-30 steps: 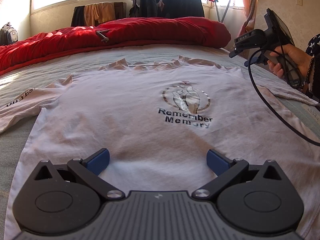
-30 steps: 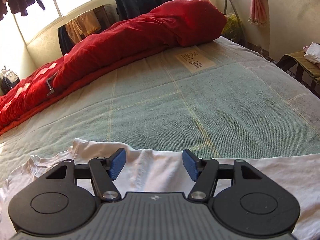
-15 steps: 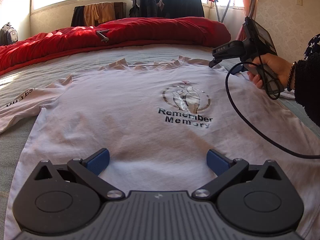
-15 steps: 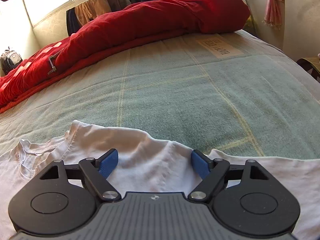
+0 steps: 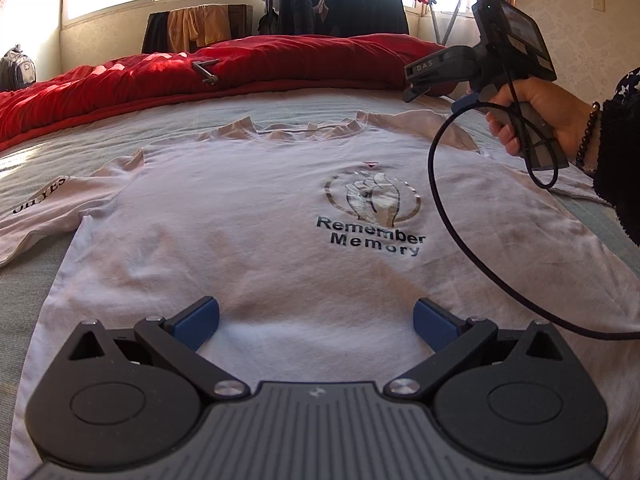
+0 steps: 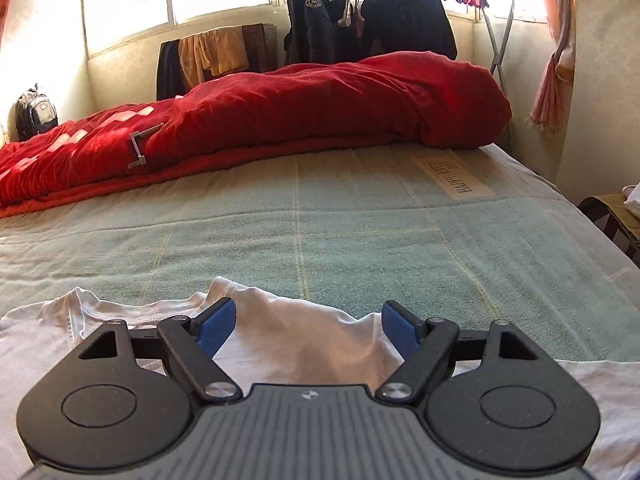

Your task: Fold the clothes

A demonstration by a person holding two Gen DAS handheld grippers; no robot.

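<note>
A white T-shirt [image 5: 248,216] with a "Remember Memory" print lies flat, front up, on the green bed cover. My left gripper [image 5: 316,322] hovers open over the shirt's lower middle, nothing between its blue pads. In the right wrist view, the right gripper [image 6: 308,328] stands open above the T-shirt's right shoulder [image 6: 296,332], beside the collar. The left wrist view also shows the right gripper [image 5: 430,86] held by a hand [image 5: 536,112] over that shoulder, its cable looping across the shirt.
A red quilt [image 6: 280,108] is bunched along the far side of the bed, with a small metal object [image 6: 138,148] on it. Green bed cover [image 6: 360,232] stretches between shirt and quilt. Hanging clothes [image 6: 368,20] and a backpack [image 6: 34,112] stand by the window wall.
The right gripper has swung left along the shoulder toward the collar and lifted a little, opening wider. The left gripper has stayed put.
</note>
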